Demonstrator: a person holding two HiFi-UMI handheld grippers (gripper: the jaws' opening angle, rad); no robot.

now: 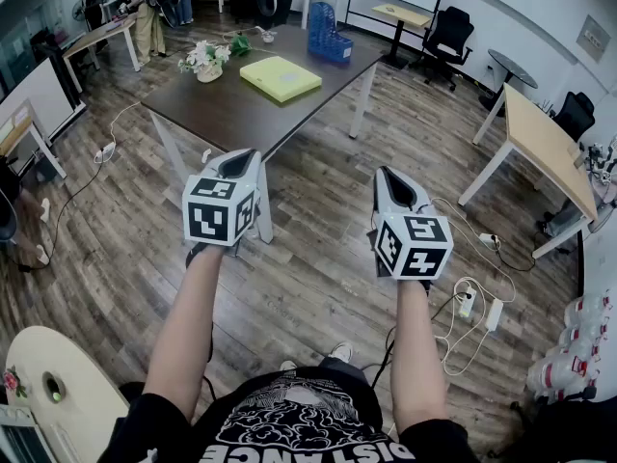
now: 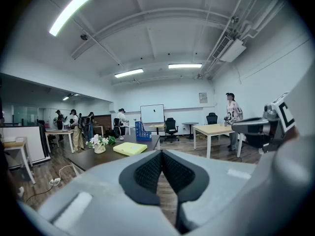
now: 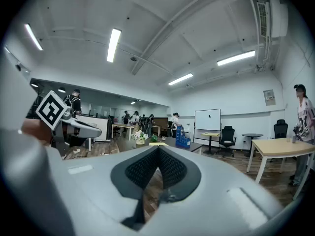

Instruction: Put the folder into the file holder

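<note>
I hold both tools in front of me over the wooden floor, and I stand well apart from the table (image 1: 214, 114). The left gripper (image 1: 238, 160) has its jaws pressed together with nothing between them, and the right gripper (image 1: 389, 177) is the same, closed and empty.

The yellow folder (image 1: 280, 77) lies flat on the dark table, toward its far right part. The blue file holder (image 1: 329, 36) stands beyond it, at the far corner, near but not touching. A small pot of flowers (image 1: 206, 61) is at the left of the folder.

I judge the folder to be light and thin, with a smooth cover that may slip, and it will probably bend if I hold only one corner. Because it lies flat, a jaw cannot go under it easily. I would slide it a little over the right table edge and then pinch it at the closed edge, so it does not fall open. Which edge that is I cannot tell from here.
</note>
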